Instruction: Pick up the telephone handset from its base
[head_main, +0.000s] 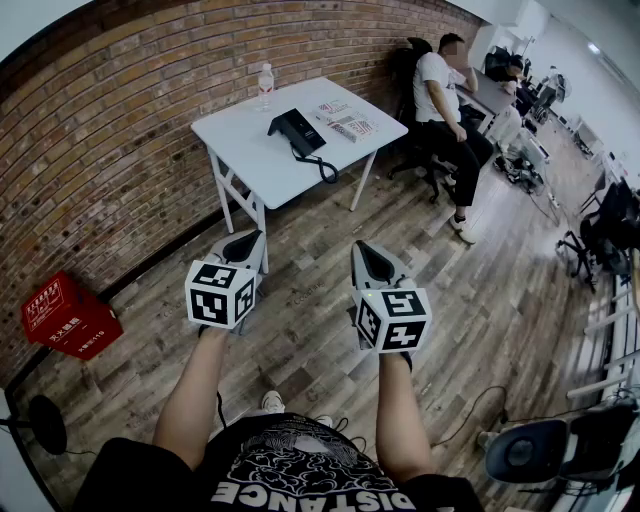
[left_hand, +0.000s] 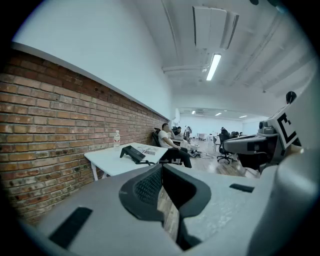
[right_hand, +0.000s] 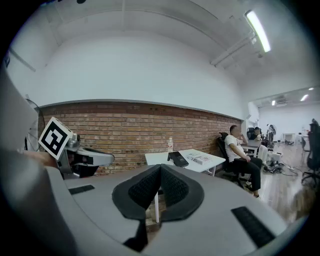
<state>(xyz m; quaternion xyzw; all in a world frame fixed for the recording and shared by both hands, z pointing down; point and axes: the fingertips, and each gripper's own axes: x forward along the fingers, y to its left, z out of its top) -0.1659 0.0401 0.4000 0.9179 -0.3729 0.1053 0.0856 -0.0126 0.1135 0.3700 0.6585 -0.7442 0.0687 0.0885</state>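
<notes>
A black telephone (head_main: 296, 131) with its handset on the base sits on a white table (head_main: 240, 140) against the brick wall; a coiled cord (head_main: 326, 168) hangs over the table's front edge. It also shows far off as the telephone (left_hand: 132, 153) in the left gripper view and the telephone (right_hand: 177, 159) in the right gripper view. My left gripper (head_main: 243, 246) and right gripper (head_main: 372, 262) are held side by side over the wooden floor, well short of the table. Both are shut with nothing between the jaws.
A clear water bottle (head_main: 265, 87) stands at the table's back edge and printed papers (head_main: 343, 119) lie on its right part. A person sits on an office chair (head_main: 440, 110) right of the table. A red box (head_main: 68, 317) rests on the floor by the wall at left.
</notes>
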